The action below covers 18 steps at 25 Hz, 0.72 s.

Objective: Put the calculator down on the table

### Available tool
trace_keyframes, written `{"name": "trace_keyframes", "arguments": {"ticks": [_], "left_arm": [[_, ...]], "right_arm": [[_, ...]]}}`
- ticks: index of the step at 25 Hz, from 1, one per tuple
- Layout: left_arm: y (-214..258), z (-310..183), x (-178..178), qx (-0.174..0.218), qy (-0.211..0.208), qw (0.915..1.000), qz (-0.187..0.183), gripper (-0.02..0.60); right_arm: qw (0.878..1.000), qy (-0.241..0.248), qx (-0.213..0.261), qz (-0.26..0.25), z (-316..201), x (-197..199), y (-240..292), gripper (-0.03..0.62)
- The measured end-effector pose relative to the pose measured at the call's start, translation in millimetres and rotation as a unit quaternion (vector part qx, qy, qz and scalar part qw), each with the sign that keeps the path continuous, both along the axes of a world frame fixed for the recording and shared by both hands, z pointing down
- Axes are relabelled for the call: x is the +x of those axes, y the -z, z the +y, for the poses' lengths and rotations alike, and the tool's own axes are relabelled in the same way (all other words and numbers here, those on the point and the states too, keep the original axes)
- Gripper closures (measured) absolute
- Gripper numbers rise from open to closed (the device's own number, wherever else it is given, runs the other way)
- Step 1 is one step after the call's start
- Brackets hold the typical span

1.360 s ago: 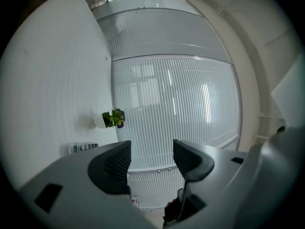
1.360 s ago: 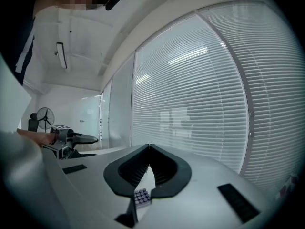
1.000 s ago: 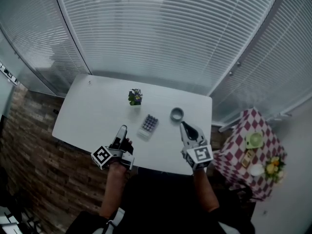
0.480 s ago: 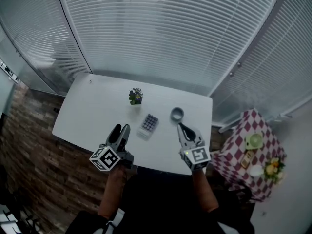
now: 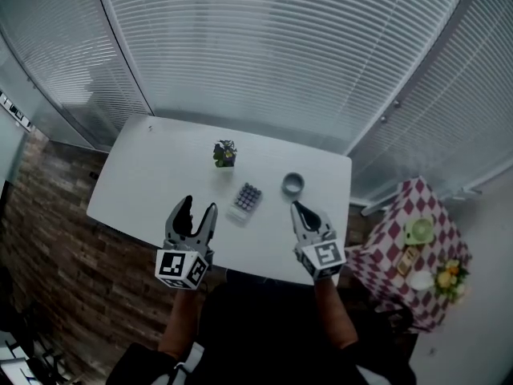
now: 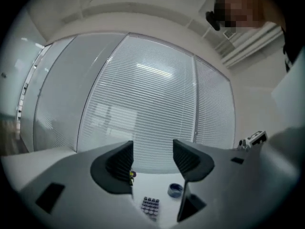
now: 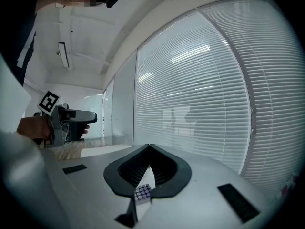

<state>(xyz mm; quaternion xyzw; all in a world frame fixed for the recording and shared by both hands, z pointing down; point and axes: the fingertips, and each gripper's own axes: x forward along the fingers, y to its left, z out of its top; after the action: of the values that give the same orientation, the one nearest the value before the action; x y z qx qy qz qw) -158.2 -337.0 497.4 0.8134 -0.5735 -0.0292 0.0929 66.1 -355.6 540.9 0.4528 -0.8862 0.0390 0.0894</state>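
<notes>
- The left tongs (image 5: 199, 208) hover over the near edge of the counter (image 5: 152, 175), jaws spread wide and empty.
- The right tongs (image 5: 296, 208) are level alongside, jaws pressed together.
- The calculator (image 5: 246, 198) lies flat on the counter, just ahead and between them.

The left gripper (image 5: 199, 207) and right gripper (image 5: 296, 207) have dark grey tapered jaws with ribbed inner faces. Each bears a white cube (image 5: 180, 267) printed with black square markers. The person wears dark clothing (image 5: 264, 335).
</notes>
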Motion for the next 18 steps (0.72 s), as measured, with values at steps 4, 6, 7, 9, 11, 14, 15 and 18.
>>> {"name": "trace_keyframes", "arguments": {"ticks": [4, 6, 7, 9, 11, 14, 15, 18], "left_arm": [[8.9, 4.3, 3.4, 0.022, 0.008, 0.9963, -0.083, 0.324], [15.6, 6.1, 3.4, 0.037, 0.01, 0.9924, -0.117, 0.324], [16.8, 7.4, 3.1, 0.047, 0.009, 0.9904, -0.13, 0.324], [14.6, 10.4, 1.6, 0.068, 0.005, 0.9882, -0.137, 0.324], [16.1, 12.2, 1.2, 0.071, 0.003, 0.9892, -0.128, 0.324], [19.6, 15.0, 2.3, 0.057, 0.003, 0.9924, -0.109, 0.324], [17.8, 16.8, 3.5, 0.059, 0.0, 0.9921, -0.111, 0.324], [9.9, 24.0, 10.7, 0.073, -0.01, 0.9887, -0.131, 0.324]], "right_arm": [[1.0, 0.0, -0.008, -0.001, 3.2, -3.7, -7.2, 0.588], [1.0, 0.002, -0.007, -0.002, 4.0, -6.6, -5.2, 0.588], [1.0, 0.004, -0.005, -0.001, 4.9, -8.0, -4.8, 0.588], [1.0, 0.007, 0.001, 0.002, 7.4, -11.0, -4.1, 0.588], [1.0, 0.005, 0.008, 0.005, 8.7, -12.7, -2.2, 0.588], [1.0, 0.006, 0.012, 0.004, 9.9, -14.5, -0.8, 0.588], [1.0, 0.007, 0.014, 0.003, 11.7, -15.6, -1.0, 0.588], [1.0, 0.006, 0.017, -0.002, 20.6, -21.6, -2.5, 0.588]]}}
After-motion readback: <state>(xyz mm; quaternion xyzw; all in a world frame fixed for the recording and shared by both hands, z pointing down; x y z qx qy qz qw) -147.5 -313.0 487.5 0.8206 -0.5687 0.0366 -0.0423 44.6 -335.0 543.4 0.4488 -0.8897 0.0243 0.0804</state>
